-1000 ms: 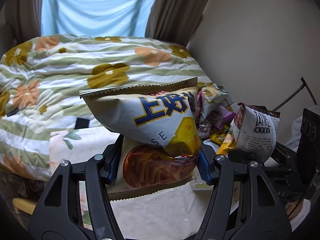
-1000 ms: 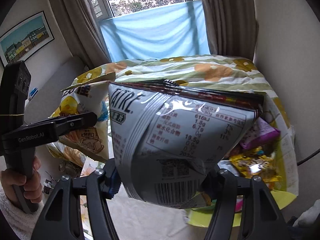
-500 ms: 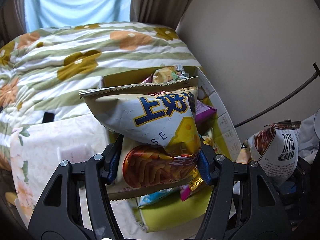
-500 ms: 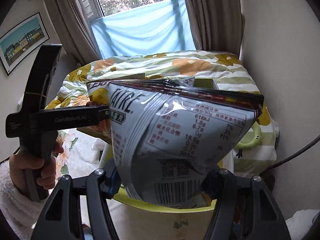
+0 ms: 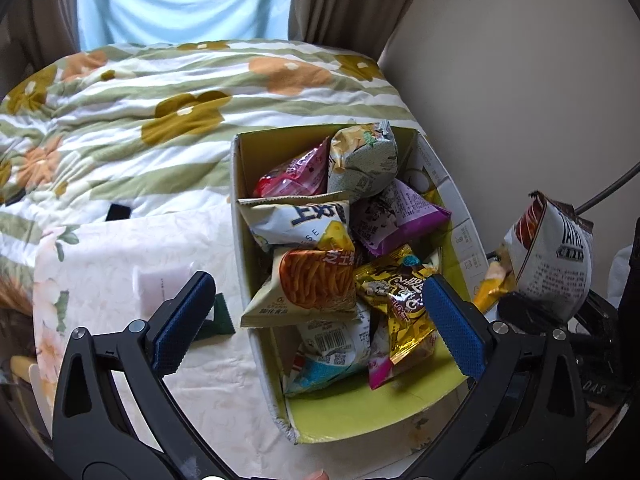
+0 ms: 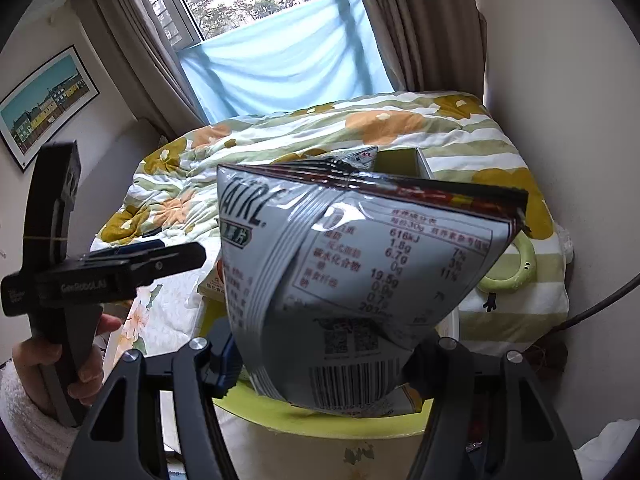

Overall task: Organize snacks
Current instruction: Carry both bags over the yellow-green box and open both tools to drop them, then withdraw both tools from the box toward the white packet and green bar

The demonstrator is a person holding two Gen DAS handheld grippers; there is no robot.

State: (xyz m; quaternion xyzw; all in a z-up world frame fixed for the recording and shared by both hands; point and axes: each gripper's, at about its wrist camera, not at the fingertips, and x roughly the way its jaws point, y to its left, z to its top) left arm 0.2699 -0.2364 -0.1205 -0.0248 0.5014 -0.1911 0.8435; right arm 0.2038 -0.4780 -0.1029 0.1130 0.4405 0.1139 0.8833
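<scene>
The left gripper hangs over the cardboard box in the lower middle of the left wrist view, its jaws opening wide with nothing pressed between them. The cheese snack bag lies just beyond them on top of the heap, tilted against the box's left wall. The box is already crowded: a gold packet, a purple packet, a pink packet and a grey-green packet stand proud of the rim.

The right gripper pinches a grey chip bag near its bottom seam, filling the centre of the right wrist view, with the box's green edge just under it.

The main risk, as I judge it, is overflow. The cheese snack bag sits high and leaning, so it could slide over the left wall onto the floral cloth. Dropping the grey chip bag onto that loose pile could push it or the gold packet out. The two grippers are also near each other at the box, so a careless lowering could knock them together or crush a puffy bag.
</scene>
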